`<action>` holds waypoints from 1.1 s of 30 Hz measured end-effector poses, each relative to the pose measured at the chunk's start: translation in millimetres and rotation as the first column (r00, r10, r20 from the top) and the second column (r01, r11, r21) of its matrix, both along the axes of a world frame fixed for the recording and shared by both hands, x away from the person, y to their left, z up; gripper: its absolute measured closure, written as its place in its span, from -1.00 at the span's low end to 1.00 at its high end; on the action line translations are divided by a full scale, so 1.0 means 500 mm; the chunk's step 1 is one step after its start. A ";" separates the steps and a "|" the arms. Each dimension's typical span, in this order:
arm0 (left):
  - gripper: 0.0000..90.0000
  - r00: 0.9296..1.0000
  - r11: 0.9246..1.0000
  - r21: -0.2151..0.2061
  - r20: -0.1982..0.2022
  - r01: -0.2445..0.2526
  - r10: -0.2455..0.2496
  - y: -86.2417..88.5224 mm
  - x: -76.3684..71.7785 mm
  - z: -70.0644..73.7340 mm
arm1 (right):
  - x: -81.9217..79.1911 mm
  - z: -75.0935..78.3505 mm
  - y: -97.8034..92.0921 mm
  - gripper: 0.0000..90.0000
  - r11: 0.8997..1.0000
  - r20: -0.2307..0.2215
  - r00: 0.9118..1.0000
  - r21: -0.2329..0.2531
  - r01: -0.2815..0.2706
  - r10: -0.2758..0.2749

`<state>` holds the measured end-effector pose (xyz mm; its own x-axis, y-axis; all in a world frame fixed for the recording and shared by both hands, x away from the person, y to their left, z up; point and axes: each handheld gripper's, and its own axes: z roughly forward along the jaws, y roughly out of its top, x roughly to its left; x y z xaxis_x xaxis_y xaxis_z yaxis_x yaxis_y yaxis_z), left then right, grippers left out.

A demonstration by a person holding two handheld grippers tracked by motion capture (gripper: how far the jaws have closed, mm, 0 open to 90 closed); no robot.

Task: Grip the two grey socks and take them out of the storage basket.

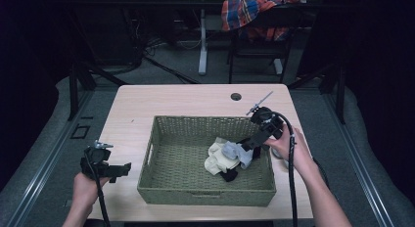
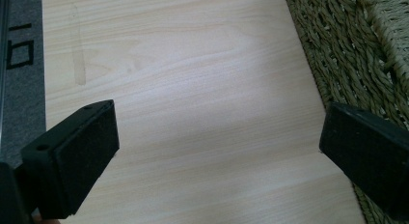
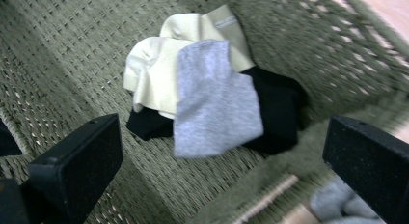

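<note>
In the woven basket (image 1: 161,185) on the tabletop (image 1: 186,97) lies a small heap of cloth pieces, gathered toward the basket's right wall. On top is a grey cloth (image 3: 214,101), a flattish oblong; in the right gripper view its long axis runs from the upper middle down toward the lower middle, one narrow end resting on a cream cloth (image 3: 154,72) and the other pointing toward the gripper's jaws. A black cloth (image 3: 277,110) lies under both and sticks out beside and below the grey one. The right gripper (image 1: 250,143) hangs over the basket's right rim, tilted down and inward toward the heap, its jaws spread wide with nothing between them; the grey cloth lies just ahead of the jaws and apart from them, roughly centred in the gap. The right hand (image 1: 288,148) grips the tool from outside the basket's right wall, forearm coming in from the near edge of the tabletop. Another grey cloth piece (image 3: 337,204) shows outside the basket's rim, near the right jaw. The left gripper (image 1: 120,169) sits left of the basket, low over the bare tabletop, pointing toward the basket's left wall, jaws wide apart and empty, held by the left hand (image 1: 85,185).
</note>
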<state>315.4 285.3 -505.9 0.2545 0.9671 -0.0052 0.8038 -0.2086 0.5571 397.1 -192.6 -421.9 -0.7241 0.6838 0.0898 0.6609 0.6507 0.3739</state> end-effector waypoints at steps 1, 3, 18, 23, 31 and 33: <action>-0.99 1.000 1.000 0.000 0.001 0.000 0.000 0.000 0.000 0.000 | 0.000 -0.004 0.006 -0.93 1.000 -0.003 1.000 0.000 -0.004 0.004; -0.99 1.000 1.000 0.000 0.001 0.000 0.000 0.000 0.000 0.000 | 0.001 -0.008 0.012 -0.86 1.000 -0.010 1.000 -0.005 -0.013 0.013; -0.99 1.000 1.000 -0.004 -0.002 0.002 -0.002 -0.001 0.000 0.000 | 0.004 -0.067 0.087 -0.22 0.990 -0.055 0.997 -0.127 -0.067 0.060; -0.99 1.000 1.000 -0.004 -0.001 0.002 -0.002 -0.001 0.000 0.000 | 0.002 -0.084 0.104 -0.16 0.983 -0.063 0.995 -0.162 -0.082 0.073; -0.99 1.000 1.000 -0.004 0.000 0.002 -0.002 -0.001 -0.001 0.000 | 0.004 -0.110 0.114 0.23 0.964 -0.082 0.994 -0.252 -0.089 0.070; -0.99 1.000 1.000 -0.004 0.000 0.002 -0.002 -0.001 -0.001 0.000 | 0.006 -0.113 0.111 0.40 0.963 -0.073 0.996 -0.260 -0.073 0.056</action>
<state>315.1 284.9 -505.7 0.2567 0.9664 -0.0093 0.8036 -0.2080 0.5576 399.9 -137.0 -478.5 -0.7660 0.6417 -0.0384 0.6314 0.7622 0.1430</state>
